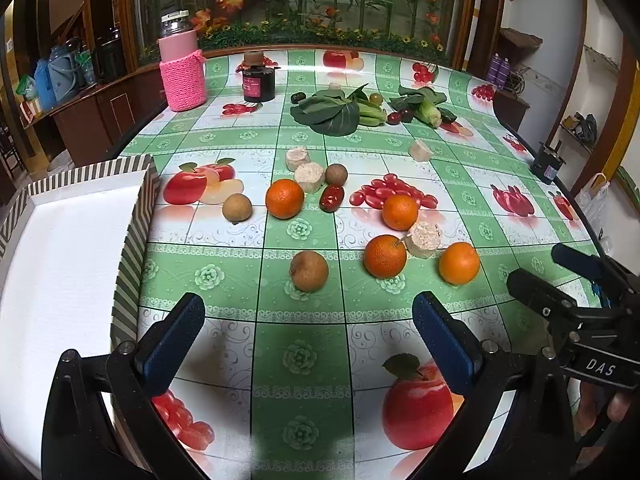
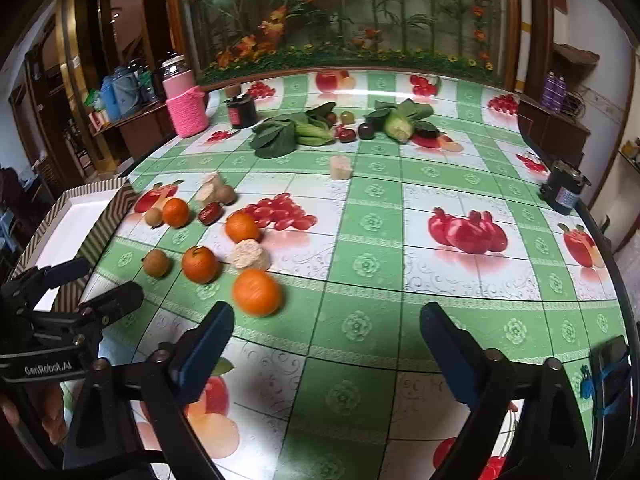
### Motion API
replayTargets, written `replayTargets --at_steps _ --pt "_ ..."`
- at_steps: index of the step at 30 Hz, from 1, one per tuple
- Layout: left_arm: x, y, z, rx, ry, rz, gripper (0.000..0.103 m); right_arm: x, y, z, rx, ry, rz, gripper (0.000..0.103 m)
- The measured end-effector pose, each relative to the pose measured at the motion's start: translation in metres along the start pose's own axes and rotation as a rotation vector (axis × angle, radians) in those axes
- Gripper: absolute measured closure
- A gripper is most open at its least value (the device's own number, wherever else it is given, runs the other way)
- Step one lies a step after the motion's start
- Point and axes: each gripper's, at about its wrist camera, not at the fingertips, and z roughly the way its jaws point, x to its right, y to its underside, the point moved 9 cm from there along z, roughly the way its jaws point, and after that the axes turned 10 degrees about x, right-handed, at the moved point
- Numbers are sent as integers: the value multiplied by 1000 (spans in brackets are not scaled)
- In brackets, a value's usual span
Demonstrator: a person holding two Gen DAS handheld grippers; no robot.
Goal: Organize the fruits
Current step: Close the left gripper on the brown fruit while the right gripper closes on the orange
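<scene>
Several oranges lie on the fruit-print tablecloth; the nearest orange [image 1: 459, 262] [image 2: 256, 292] is right of another orange [image 1: 385, 256] [image 2: 199, 264]. Brown round fruits [image 1: 309, 271] [image 2: 156, 263] and a red date [image 1: 332, 198] [image 2: 209, 213] lie among them. A striped box with a white inside [image 1: 136, 216] [image 2: 108, 216] stands at the left. My left gripper [image 1: 308, 320] is open and empty, just short of the brown fruit. My right gripper [image 2: 326, 332] is open and empty, with the nearest orange just beyond its left finger [image 2: 208, 344].
Pale cut cake-like chunks [image 1: 423, 239] [image 2: 250, 255] lie among the fruit. Leafy greens [image 1: 332, 110] [image 2: 288, 132], dark small fruits, a pink knit-covered bottle [image 1: 182, 68] and a dark jar [image 1: 259, 82] stand farther back. A dark can [image 2: 564, 192] sits at the right table edge.
</scene>
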Motion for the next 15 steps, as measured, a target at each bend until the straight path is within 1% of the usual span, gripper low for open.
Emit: replayTargets --at_steps 2,4,6,10,15 --pt "-3 0 0 -5 0 -5 0 -5 2 3 -15 -25 -5 24" --pt "-5 1 1 -13 9 -13 0 -9 3 7 -27 -37 -16 27" --pt "-7 2 2 -16 8 -17 0 -12 4 13 -36 -42 -28 28" --pt "-7 3 5 -36 36 -16 0 -22 4 20 -49 -82 -40 29" --pt "-5 4 11 -50 40 3 0 -33 4 34 -72 -104 -80 30"
